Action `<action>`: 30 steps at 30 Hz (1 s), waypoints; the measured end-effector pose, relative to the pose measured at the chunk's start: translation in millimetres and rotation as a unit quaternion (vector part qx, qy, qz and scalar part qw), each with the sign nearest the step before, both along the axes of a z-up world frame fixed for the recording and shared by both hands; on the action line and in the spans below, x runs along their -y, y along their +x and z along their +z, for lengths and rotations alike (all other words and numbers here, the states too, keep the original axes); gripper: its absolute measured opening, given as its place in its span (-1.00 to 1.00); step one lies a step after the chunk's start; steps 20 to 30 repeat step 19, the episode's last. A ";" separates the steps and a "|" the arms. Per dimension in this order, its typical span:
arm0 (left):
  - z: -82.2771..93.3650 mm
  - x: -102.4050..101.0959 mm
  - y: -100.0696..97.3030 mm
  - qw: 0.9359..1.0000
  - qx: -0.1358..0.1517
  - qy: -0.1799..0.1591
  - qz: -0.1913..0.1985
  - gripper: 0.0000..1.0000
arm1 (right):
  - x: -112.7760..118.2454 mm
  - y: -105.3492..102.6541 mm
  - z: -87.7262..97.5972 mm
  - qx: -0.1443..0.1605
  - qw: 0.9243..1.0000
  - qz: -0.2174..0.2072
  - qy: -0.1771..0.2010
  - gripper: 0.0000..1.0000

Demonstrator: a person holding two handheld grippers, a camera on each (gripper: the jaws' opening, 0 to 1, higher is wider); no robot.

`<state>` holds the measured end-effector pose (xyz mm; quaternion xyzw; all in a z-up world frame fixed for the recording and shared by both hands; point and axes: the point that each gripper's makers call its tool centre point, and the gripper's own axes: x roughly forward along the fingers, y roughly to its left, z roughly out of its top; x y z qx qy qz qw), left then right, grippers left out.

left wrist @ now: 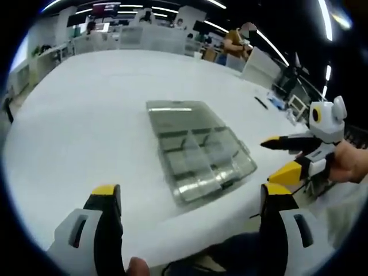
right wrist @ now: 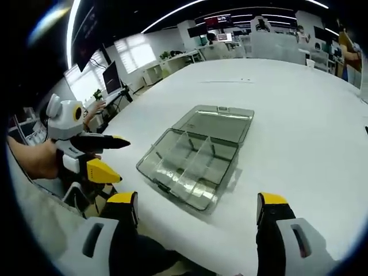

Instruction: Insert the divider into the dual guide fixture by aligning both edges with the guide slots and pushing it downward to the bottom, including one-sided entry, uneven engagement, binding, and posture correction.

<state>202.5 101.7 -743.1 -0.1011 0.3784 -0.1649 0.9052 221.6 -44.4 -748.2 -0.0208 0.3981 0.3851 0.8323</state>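
Note:
A clear plastic organiser box [left wrist: 201, 158] lies on the white table [left wrist: 86, 115], its lid [left wrist: 178, 115] folded flat open on the far side. Clear dividers [right wrist: 198, 150] stand inside the tray [right wrist: 184, 169] and split it into compartments. My left gripper [left wrist: 191, 194] hangs open just short of the box's near edge, nothing between its yellow-tipped fingers. My right gripper [right wrist: 196, 202] is open too, and bare, at the box's near corner. Each gripper shows in the other's view: the right gripper [left wrist: 277, 156] beside the box's right side, the left gripper [right wrist: 118, 156] off the tray's left.
The table's near edge [right wrist: 230, 253] runs just below the box. A small dark object [left wrist: 260, 102] lies on the table at the right. Desks, monitors and a person [left wrist: 234, 41] are far behind. Hands [left wrist: 348, 161] hold the grippers.

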 end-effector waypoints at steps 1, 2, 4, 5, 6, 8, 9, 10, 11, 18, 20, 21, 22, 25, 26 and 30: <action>0.0 -0.1 0.0 1.000 0.000 0.000 0.000 0.98 | 0.4 -0.1 -0.1 0.000 1.000 0.000 0.000 0.67; -0.2 -0.2 -0.2 1.000 0.000 0.000 0.001 0.98 | 1.2 -0.2 -0.4 -0.001 1.000 -0.001 -0.001 0.67; -0.1 -1.6 -0.3 1.000 0.000 0.000 0.005 0.98 | 1.8 -0.5 -0.4 -0.002 1.000 -0.003 0.001 0.67; -0.1 -1.8 -0.4 1.000 0.000 -0.001 0.006 0.98 | 2.2 -0.5 -0.5 -0.002 1.000 -0.004 0.001 0.68; -0.5 -2.1 -0.3 1.000 -0.001 -0.002 0.007 0.98 | 2.5 -0.5 -0.6 -0.002 1.000 -0.005 0.001 0.68; -1.0 -2.1 -0.9 1.000 -0.002 -0.003 0.008 0.97 | 2.9 -0.8 -0.6 -0.003 1.000 -0.006 0.002 0.67; -1.0 -1.6 -1.5 1.000 -0.003 -0.004 0.007 0.97 | 3.5 -0.7 -0.8 -0.003 1.000 -0.006 0.002 0.67; -0.9 -1.3 -1.8 1.000 -0.003 -0.003 0.007 0.97 | 3.9 -0.8 -1.0 -0.003 1.000 -0.006 0.001 0.68; -0.7 -0.9 -2.1 1.000 -0.002 -0.003 0.007 0.97 | 4.2 -0.8 -1.2 -0.004 1.000 -0.007 0.002 0.68; -0.2 -0.3 -1.8 1.000 -0.002 -0.003 0.007 0.97 | 6.7 -0.1 -1.9 -0.004 1.000 -0.009 0.002 0.68; -0.4 -0.7 -1.8 1.000 -0.003 -0.002 0.007 0.97 | 6.3 0.0 -2.0 -0.005 1.000 -0.009 0.003 0.67; -0.4 -0.7 -1.8 1.000 -0.003 -0.002 0.007 0.97 | 6.3 0.0 -2.0 -0.005 1.000 -0.009 0.003 0.67; -0.4 -0.7 -1.8 1.000 -0.003 -0.002 0.007 0.97 | 6.3 0.0 -2.0 -0.005 1.000 -0.009 0.003 0.67; -0.4 -0.7 -1.8 1.000 -0.003 -0.002 0.007 0.97 | 6.3 0.0 -2.0 -0.005 1.000 -0.009 0.003 0.67; -0.4 -0.7 -1.8 1.000 -0.003 -0.002 0.007 0.97 | 6.3 0.0 -2.0 -0.005 1.000 -0.009 0.003 0.67; -0.4 -0.7 -1.8 1.000 -0.003 -0.002 0.007 0.97 | 6.3 0.0 -2.0 -0.005 1.000 -0.009 0.003 0.67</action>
